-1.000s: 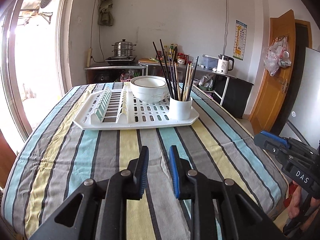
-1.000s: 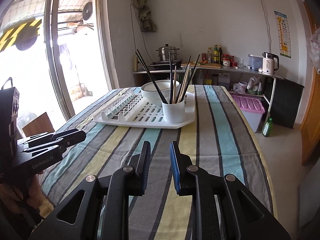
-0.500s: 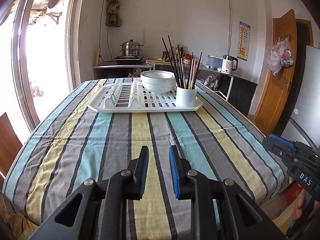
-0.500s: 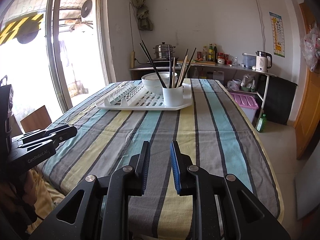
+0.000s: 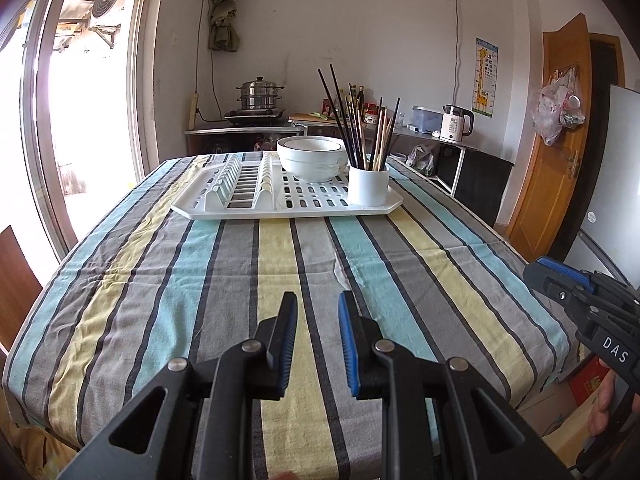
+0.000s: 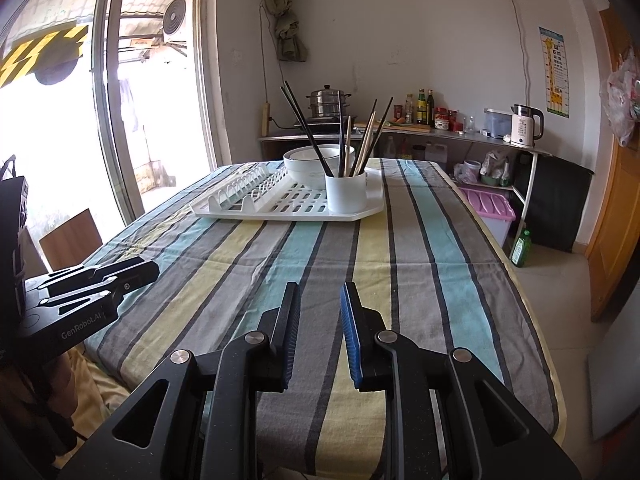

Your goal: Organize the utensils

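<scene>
**Both grippers pulled back from the rack, nothing in hand**

I had both grippers back at the near end of the counter (image 5: 400, 248), which wore a cloth striped in grey, teal and yellow. A second earlier the white slotted plastic drying rack (image 5: 288, 208) had filled the middle of my left view; now it sat well away at the far end, so I had drawn back and slightly down from it. The left gripper (image 5: 318, 344) hung over the cloth with its jaws parted by a narrow gap and nothing between them. The right gripper (image 6: 320, 336) looked the same: a small gap, empty.

The utensils, a bundle of dark and pale wooden chopsticks (image 5: 360, 120), stood upright and fanned out in the white cylindrical holder (image 5: 368, 186) on the rack's right corner, just beside the stacked white ceramic bowls (image 5: 312, 158). No chopstick lay loose on the cloth that I could see.

I judged this retreat meant either a finished sort or a pause. With everything gathered in the holder, little seemed left to do.
</scene>
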{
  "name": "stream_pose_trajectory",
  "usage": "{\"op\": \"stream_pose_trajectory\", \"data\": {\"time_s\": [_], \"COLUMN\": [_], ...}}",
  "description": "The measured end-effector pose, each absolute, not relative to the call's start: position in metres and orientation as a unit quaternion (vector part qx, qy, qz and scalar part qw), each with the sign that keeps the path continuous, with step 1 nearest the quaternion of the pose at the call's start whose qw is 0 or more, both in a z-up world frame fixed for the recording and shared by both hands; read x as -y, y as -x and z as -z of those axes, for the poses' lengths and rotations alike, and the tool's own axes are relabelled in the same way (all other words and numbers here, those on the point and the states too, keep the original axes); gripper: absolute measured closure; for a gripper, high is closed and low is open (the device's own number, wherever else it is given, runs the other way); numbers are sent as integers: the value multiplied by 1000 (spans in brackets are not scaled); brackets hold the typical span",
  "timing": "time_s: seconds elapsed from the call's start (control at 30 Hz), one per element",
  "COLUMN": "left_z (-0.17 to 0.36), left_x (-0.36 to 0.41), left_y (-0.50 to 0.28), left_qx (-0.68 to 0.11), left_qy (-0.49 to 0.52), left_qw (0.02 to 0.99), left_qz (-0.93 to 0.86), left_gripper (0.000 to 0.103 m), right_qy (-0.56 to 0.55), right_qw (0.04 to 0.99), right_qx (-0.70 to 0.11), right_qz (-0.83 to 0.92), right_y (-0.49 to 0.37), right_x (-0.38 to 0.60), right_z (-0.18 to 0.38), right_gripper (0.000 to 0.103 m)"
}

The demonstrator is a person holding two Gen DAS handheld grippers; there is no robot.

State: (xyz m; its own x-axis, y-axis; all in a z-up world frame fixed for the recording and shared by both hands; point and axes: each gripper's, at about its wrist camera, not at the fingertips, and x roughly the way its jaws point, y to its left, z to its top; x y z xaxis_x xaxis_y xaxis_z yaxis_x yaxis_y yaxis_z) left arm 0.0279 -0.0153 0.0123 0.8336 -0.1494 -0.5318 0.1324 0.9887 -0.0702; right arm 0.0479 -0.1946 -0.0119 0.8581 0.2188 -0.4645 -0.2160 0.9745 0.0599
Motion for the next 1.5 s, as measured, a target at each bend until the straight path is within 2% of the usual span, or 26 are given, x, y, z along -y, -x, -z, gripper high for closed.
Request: {"op": "stream_pose_trajectory", "data": {"time_s": [1.5], "left_z": [-16], "left_x": [18], "left_y": [-25], "left_qx": [-276], "left_qy": [6], "left_qw": [958], "left_qz": [77], "left_gripper": [81], "right_qy": [1], "right_qw": [964], "right_qx": [-243], "right_qz": [-112], "right_y": [-48], "right_x": [191], "right_z": [11], "right_gripper": [81]}}
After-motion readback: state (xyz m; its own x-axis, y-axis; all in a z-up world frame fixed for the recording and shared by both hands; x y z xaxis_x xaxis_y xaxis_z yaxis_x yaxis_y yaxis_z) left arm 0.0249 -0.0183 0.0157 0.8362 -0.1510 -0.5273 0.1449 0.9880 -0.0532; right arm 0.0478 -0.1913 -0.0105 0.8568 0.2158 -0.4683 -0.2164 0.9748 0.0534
